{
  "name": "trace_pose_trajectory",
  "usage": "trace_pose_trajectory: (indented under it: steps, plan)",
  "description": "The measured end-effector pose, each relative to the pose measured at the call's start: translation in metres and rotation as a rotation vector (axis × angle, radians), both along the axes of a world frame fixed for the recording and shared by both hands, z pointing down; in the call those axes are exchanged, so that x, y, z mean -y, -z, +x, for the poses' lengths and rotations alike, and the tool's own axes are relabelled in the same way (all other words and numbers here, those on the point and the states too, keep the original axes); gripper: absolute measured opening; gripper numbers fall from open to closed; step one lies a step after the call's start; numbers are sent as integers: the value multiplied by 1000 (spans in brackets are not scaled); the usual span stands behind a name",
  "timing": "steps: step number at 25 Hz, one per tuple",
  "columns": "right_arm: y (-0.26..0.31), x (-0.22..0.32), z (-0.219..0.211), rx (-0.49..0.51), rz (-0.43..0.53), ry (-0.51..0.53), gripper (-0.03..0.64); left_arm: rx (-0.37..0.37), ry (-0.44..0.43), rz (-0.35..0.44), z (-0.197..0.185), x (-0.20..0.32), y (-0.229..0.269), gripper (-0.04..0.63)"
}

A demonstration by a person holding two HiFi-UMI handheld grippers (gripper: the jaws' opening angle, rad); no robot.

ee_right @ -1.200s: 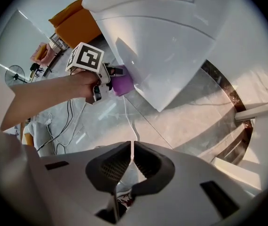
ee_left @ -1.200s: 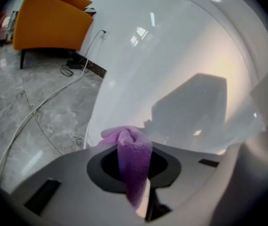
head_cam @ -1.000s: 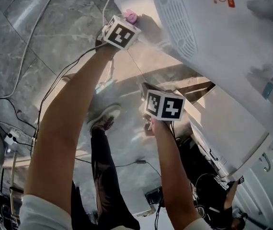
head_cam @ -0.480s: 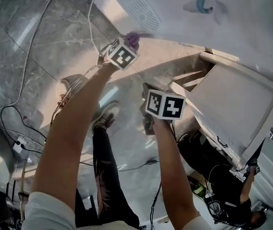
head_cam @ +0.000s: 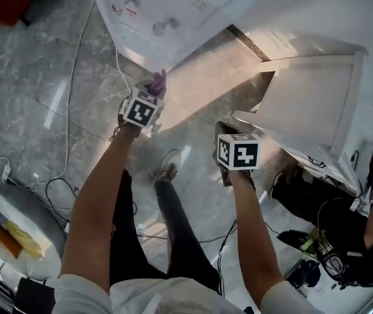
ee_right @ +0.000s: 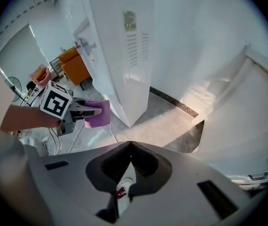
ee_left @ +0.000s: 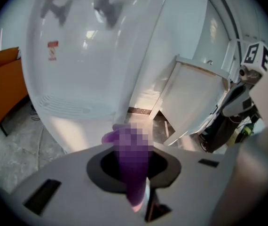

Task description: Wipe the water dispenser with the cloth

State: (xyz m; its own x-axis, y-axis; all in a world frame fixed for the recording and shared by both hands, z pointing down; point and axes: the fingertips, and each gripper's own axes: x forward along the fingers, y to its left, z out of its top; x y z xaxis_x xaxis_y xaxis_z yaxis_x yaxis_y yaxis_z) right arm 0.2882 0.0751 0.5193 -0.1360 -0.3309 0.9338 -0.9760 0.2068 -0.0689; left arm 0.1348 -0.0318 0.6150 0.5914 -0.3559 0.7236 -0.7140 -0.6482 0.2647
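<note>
The white water dispenser (head_cam: pixel 167 18) stands at the top of the head view, its taps and vent slots facing me. My left gripper (head_cam: pixel 148 97) is shut on a purple cloth (head_cam: pixel 155 82) and hangs just below the dispenser's near corner, a short gap away from it. In the left gripper view the cloth (ee_left: pixel 131 154) sticks up between the jaws with the dispenser (ee_left: pixel 91 65) ahead. My right gripper (head_cam: pixel 237 150) hovers over the floor to the right. Its jaws (ee_right: pixel 129 147) are shut with nothing in them. That view also shows the cloth (ee_right: pixel 97 113) beside the dispenser (ee_right: pixel 120 46).
A white cabinet with an open door (head_cam: pixel 304 103) stands to the right of the dispenser. Cables (head_cam: pixel 69 142) trail over the marble floor. A person in black (head_cam: pixel 343 241) crouches at the lower right. A grey seat holding food (head_cam: pixel 10 231) is at the lower left. An orange chair (ee_left: pixel 2 88) stands left of the dispenser.
The head view has swung and pulled back, so the dispenser now sits higher and smaller. The left gripper with the cloth has come off the vent area and sits lower.
</note>
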Motion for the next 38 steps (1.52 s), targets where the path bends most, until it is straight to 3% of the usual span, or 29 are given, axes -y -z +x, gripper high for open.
trace_pose_trajectory:
  steps: [4, 8, 15, 23, 26, 32, 38]
  plan:
    - [75, 2, 19, 9, 107, 1, 15, -9, 128, 55, -42, -10, 87, 58]
    - [165, 21, 26, 8, 270, 13, 15, 2, 177, 165, -74, -16, 198, 58]
    - [343, 43, 22, 30, 556, 22, 14, -62, 144, 447, -85, -25, 418, 58]
    - [540, 53, 10, -58, 923, 116, 14, -121, 82, 771, -87, -16, 619, 58]
    - [589, 48, 2, -59, 1032, 135, 14, -139, 72, 857, -91, -18, 674, 58]
    - [652, 36, -16, -70, 1145, 168, 15, -126, 22, 1034, -97, -38, 751, 58]
    - [688, 27, -33, -50, 1234, 186, 15, -149, 17, 1089, -101, -47, 782, 58]
